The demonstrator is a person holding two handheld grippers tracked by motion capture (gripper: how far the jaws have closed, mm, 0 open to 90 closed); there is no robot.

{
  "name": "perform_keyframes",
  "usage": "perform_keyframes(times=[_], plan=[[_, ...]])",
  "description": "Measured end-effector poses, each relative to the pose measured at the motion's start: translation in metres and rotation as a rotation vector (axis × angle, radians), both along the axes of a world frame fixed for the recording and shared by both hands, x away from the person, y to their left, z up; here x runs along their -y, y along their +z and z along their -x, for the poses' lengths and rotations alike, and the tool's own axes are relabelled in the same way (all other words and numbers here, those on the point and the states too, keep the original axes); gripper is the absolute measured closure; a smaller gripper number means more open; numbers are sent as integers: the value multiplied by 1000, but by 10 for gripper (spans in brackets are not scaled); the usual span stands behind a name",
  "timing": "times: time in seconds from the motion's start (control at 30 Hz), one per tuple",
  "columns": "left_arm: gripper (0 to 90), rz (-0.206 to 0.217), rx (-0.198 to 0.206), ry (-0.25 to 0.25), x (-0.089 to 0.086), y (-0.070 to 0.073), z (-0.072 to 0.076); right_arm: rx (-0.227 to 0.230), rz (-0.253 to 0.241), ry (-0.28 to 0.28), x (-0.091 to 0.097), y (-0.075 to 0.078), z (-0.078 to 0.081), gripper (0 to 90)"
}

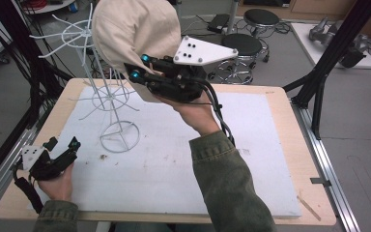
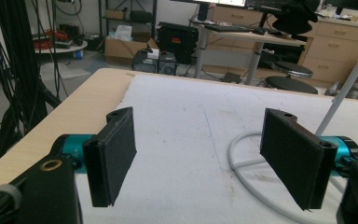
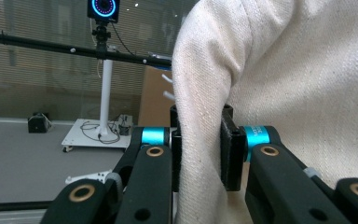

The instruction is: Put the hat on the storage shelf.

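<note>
From the high view, my right claw (image 1: 140, 67) is pinching the edge of a cream cloth hat (image 1: 133, 29) and holds it up in the air beside the upper rings of the white wire stand (image 1: 107, 92), which rests on the white surface (image 1: 183, 159). The hat hangs rounded and loose above the stand, well off the surface. My left claw (image 1: 60, 150) rests low near the surface's left corner, apart from the stand's base ring and holding nothing.

The left gripper view looks along my left claw (image 2: 205, 158) with its pads spread wide and bare surface (image 2: 182, 107) between them. A curve of the stand's base ring (image 2: 242, 154) and one slanting rod lie just beyond the far pad, not touched.

In the right gripper view, my right claw (image 3: 199, 147) is pressed onto a fold of the hat (image 3: 289, 70), the woven cloth squeezed thin between the two pads. This view settles how the grip sits; the high view tells where the hat hangs against the stand.

I judge the hat light, soft and floppy, not slippery with that coarse weave. A pinch at the rim is a fair hold, though the crown will sag and could snag on the wire arms, and the light stand might tip.
</note>
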State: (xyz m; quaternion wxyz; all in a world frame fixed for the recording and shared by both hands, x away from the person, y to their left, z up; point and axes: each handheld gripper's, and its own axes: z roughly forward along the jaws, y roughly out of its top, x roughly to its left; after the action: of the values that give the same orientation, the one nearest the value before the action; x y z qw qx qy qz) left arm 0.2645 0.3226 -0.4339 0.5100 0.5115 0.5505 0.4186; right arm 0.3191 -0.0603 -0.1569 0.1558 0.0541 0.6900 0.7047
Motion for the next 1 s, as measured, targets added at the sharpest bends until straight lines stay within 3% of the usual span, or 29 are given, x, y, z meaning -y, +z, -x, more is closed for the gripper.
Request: perform_keyframes(times=[0.23,0.57,1.0], plan=[[268,6,-1,-3,0,0,0,32,-8,8,-18,18,-1,781],[268,4,5,-1,0,0,0,34,-10,15,-38,39,-6,778],[268,-18,14,13,1,1,1,16,-10,46,-45,35,-6,771]])
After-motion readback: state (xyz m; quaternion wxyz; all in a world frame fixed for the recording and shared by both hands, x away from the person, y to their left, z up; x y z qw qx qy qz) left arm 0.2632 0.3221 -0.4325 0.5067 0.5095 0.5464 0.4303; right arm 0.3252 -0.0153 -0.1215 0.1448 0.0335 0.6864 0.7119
